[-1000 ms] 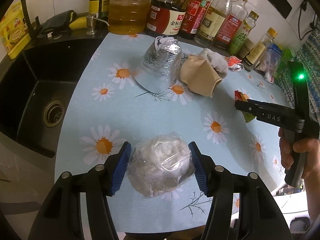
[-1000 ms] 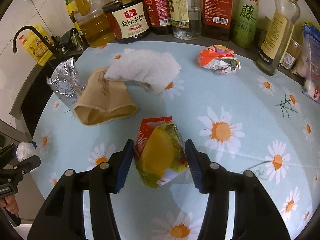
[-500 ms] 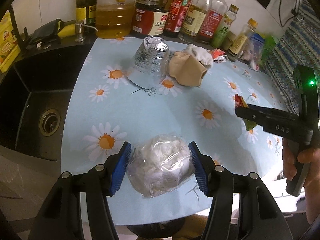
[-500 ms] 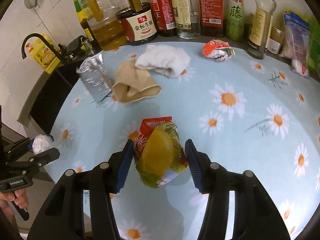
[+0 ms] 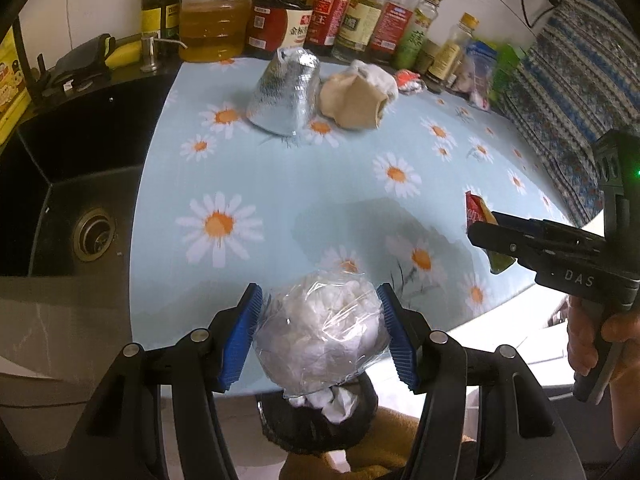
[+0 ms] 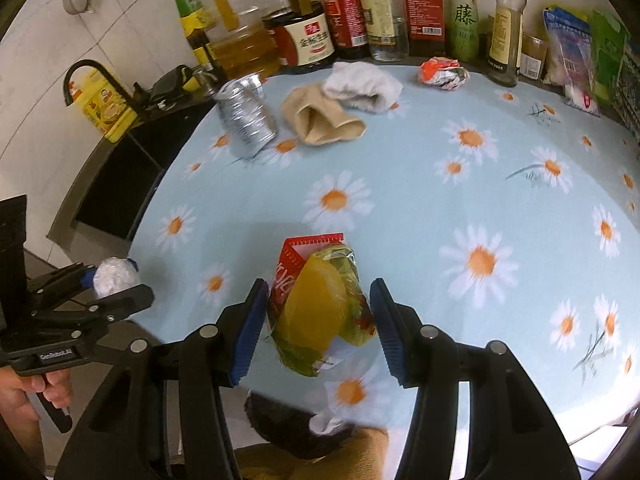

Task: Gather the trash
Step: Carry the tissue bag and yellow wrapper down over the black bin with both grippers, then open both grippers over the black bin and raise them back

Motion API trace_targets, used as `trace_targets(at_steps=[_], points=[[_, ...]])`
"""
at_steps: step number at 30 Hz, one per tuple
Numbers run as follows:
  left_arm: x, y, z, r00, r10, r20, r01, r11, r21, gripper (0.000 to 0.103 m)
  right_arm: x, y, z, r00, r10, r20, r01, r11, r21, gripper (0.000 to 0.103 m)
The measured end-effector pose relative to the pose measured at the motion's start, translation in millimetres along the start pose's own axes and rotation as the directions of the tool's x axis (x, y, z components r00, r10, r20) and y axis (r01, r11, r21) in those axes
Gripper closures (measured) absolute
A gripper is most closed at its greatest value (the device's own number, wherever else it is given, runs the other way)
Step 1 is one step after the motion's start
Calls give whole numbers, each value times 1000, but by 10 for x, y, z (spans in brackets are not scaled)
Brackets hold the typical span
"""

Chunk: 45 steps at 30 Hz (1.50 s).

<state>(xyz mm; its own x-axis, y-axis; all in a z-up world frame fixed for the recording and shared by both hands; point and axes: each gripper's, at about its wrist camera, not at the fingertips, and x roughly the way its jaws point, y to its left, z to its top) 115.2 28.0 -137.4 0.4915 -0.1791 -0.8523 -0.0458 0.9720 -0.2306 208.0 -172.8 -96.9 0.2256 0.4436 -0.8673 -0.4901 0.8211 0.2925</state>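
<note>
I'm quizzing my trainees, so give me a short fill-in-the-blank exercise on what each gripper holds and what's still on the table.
1. The left gripper grips a clear bag of ____ tissue.
2. The right gripper holds a snack wrapper with a ____ top edge.
3. The tablecloth is printed with ____.
4. The silver foil bag lies beside a ____ pouch.

Answers: white; red; daisies; tan

Both fisheye views look steeply down along their own gripper fingers, from close above the near edge of the daisy-print tabletop (image 5: 320, 184), toward the bottles (image 6: 424, 8) along its far edge. Each view catches the other gripper at its side.
</note>
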Motion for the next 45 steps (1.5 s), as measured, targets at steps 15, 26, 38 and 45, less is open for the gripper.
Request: trace_targets(at_steps=[15, 26, 38, 45], points=[[-112, -29, -651, 998, -35, -56, 37, 999, 31, 46, -68, 461, -749, 998, 52, -29, -51, 998, 35, 50], [27, -36, -1109, 987, -64, -151, 65, 998, 7, 46, 65, 460, -1166, 993, 69, -92, -59, 993, 101, 49], [194, 2, -1198, 967, -112, -227, 105, 994, -40, 36, 185, 414, -1230, 990, 104, -99, -87, 984, 157, 40], [227, 4, -1116, 965, -109, -236, 103, 994, -39, 34, 171, 302, -1192, 990, 112, -90, -91, 974, 207, 38]])
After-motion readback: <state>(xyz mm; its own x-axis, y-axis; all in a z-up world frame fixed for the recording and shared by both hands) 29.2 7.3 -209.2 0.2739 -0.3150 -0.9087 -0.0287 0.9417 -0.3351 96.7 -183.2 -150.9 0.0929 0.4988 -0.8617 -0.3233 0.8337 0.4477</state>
